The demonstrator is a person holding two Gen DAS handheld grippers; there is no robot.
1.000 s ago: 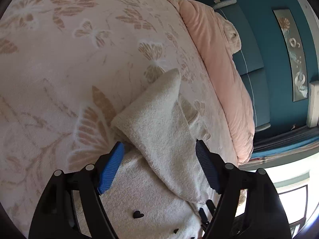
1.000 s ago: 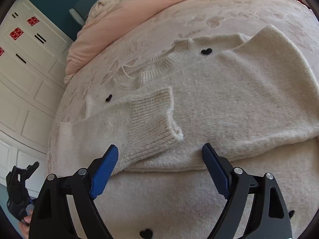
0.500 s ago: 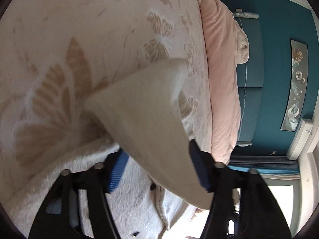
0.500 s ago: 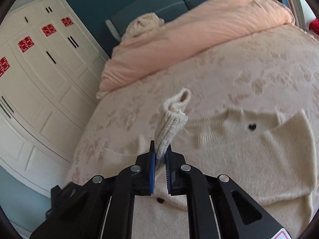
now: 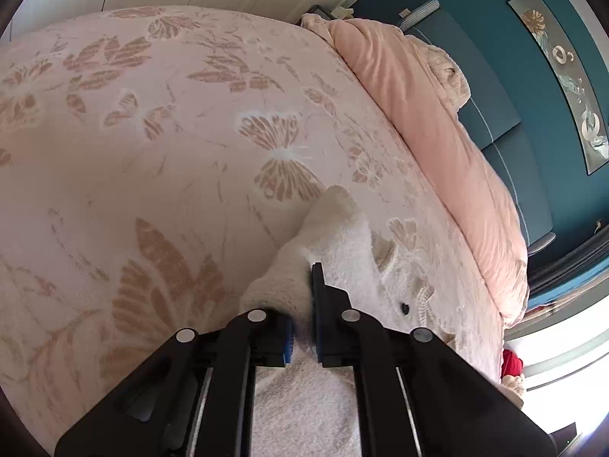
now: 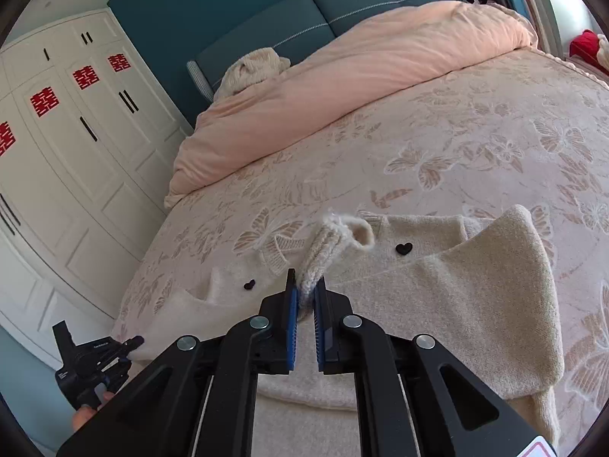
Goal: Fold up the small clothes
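Sleeve-folding step — both grippers, left gripper (image 5: 302, 304) and right gripper (image 6: 304, 297), clamp the sweater (image 6: 475, 285) — next, carry folds toward its collar.

The left gripper (image 5: 302, 304) is matte black, its two angular arms each carrying silver round screw heads; blue ribbed pads (image 5: 288, 339) line the inner faces of the fingers; bright metal rods run back beneath the arms; the right gripper (image 6: 305, 299) is built alike, with blue pads (image 6: 292, 312), silver screws, and a red-edged white label at its lower right corner.
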